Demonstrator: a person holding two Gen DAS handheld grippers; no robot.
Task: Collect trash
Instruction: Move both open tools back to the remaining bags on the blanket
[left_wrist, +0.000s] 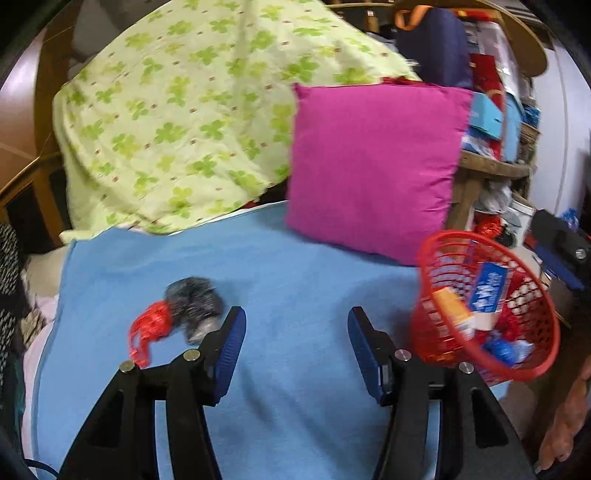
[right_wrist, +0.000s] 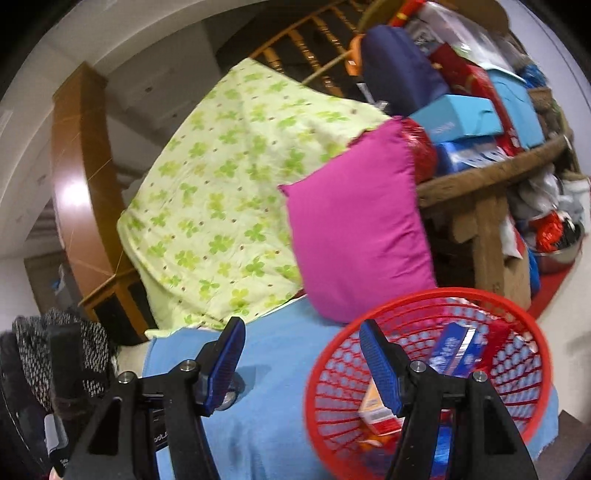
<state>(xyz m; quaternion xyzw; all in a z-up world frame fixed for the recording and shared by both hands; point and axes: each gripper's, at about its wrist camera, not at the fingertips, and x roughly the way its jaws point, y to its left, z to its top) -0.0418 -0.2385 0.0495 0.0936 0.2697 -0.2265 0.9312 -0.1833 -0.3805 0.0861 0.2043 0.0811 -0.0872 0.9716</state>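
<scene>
Lying on the bed: a light-blue sheet (left_wrist: 288, 266) fills the lower middle of the left wrist view, with a magenta cushion (left_wrist: 373, 170) propped at its far edge and a clover-print quilt (left_wrist: 184, 110) heaped in the upper left.
Trash still out: a red crumpled wrapper (left_wrist: 149, 328) touches a grey, blurred wad (left_wrist: 195, 301) on the sheet, in the lower left of the left wrist view, just beside the left finger's tip.
Basket: a red mesh basket (left_wrist: 543, 314) tilts at the right edge of the left wrist view; in the right wrist view it sits in the lower right, partly behind the right finger.
Basket contents: a blue-and-white carton (left_wrist: 487, 288), an orange-and-white box (left_wrist: 452, 306) and a blue crumpled scrap (left_wrist: 500, 350) lie inside it.
Left gripper (left_wrist: 295, 328): jaws parted about halfway, nothing between the blue pads, only bare sheet.
Right gripper (right_wrist: 301, 341): jaws parted about halfway and empty; the left finger hangs over the sheet, the right one over the basket's mouth.
Background: a wooden shelf (right_wrist: 491, 181) stacked with boxes and bags fills the upper right of both views.
Person: a hand (left_wrist: 565, 417) shows at the lower right edge of the left wrist view.
</scene>
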